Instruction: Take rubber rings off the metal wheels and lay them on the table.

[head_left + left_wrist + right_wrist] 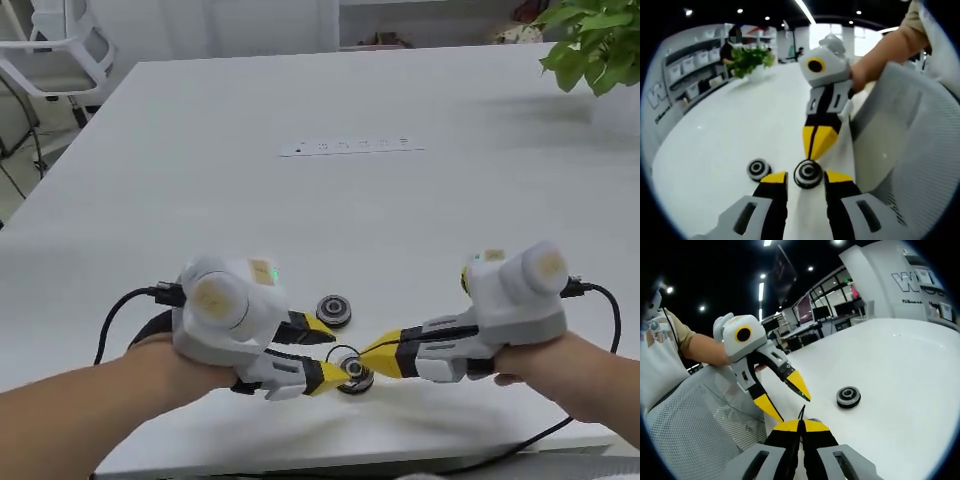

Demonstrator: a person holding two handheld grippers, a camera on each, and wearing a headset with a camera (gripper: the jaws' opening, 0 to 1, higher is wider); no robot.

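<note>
Metal wheel sits between left fingers; right fingers pinch rubber ring.

White table: one metal wheel, 2nd wheel nr front edge; poss. socket strip mid-table.

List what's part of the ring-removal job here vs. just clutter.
Job:
- left gripper, open around the near wheel
- right gripper, shut on what looks like its rubber ring
- second wheel
- table

Lying about:
- plant
- socket strip
- office chair
</note>
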